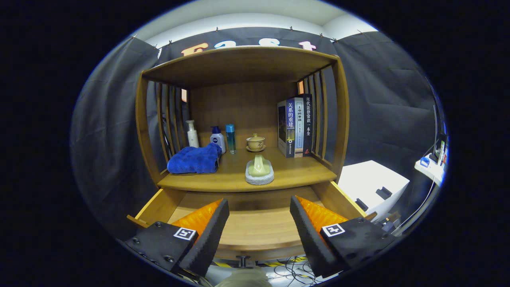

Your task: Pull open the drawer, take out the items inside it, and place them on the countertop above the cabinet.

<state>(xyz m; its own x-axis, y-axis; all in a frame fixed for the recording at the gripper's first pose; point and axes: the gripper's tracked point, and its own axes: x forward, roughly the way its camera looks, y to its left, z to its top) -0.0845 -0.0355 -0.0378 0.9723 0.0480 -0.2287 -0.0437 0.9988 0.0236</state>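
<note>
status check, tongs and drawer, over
Tongs open, holding nothing, above the drawer. Drawer pulled out, visible floor bare. Gravy boat on countertop beyond.

the drawer [255, 229] is standing pulled open below the countertop [295, 172]; the gripper [259, 223] is hovering above it, fingers apart; a towel [194, 160] is lying left of a pitcher [259, 167].

Even, bright light falls from above; the countertop [295, 171] is well lit, the shelf's underside shadowed. Fisheye bending curves the cabinet's posts. Focus stays sharp throughout.
</note>
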